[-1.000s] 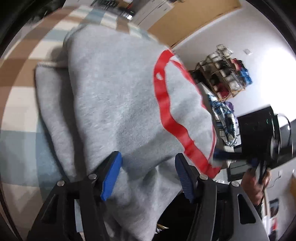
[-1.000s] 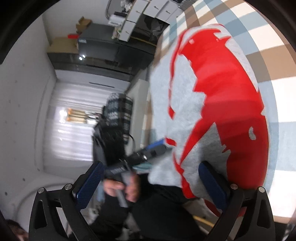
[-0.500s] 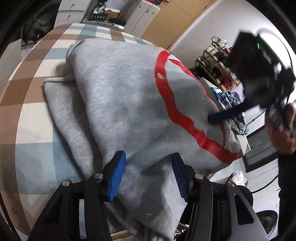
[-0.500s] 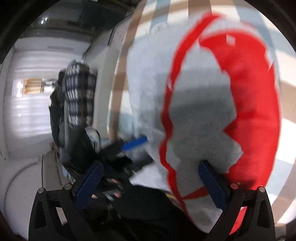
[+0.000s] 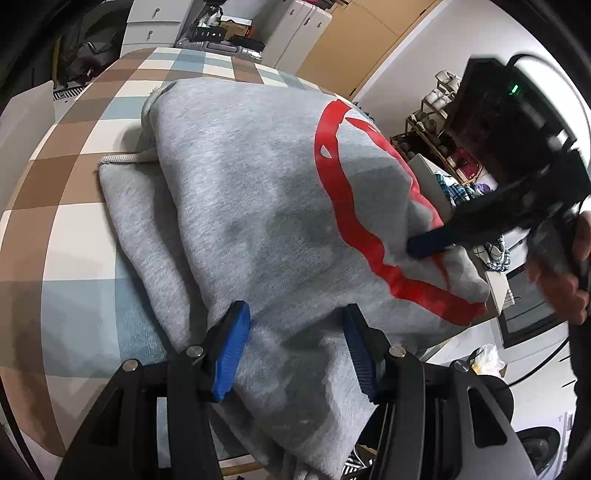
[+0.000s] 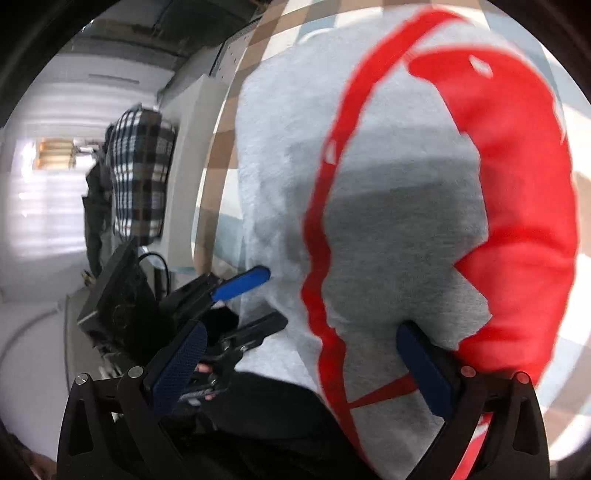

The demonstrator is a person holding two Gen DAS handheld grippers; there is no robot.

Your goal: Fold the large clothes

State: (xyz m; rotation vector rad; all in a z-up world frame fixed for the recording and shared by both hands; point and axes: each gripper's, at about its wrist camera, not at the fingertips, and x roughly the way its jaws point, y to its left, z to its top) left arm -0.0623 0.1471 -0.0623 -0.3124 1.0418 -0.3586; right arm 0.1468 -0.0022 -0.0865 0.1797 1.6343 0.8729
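A grey sweatshirt (image 5: 258, 192) with a red print lies folded on the checked tablecloth (image 5: 55, 229). My left gripper (image 5: 295, 350) sits at its near edge, and its blue pads press on a thick bunched fold of the grey cloth. In the right wrist view that gripper (image 6: 255, 304) shows at the sweatshirt's (image 6: 399, 236) left edge. My right gripper (image 6: 303, 365) stands wide open over the near part of the red print, its right pad against the cloth. Seen from the left wrist, one of its blue fingers (image 5: 430, 244) touches the sweatshirt's right corner, held by a hand (image 5: 561, 284).
The table edge runs just right of the sweatshirt. Beyond it stand a wooden rack (image 5: 439, 136) of shoes and a white stand with plaid clothes (image 5: 458, 192). White cabinets (image 5: 147, 29) line the back. A plaid garment (image 6: 140, 173) hangs at left. The person's dark clothing (image 6: 266, 417) fills the bottom.
The right gripper swung across from below the table edge onto the sweatshirt's right corner. The left jaws narrowed slightly on the grey fold; the left hand barely moved.
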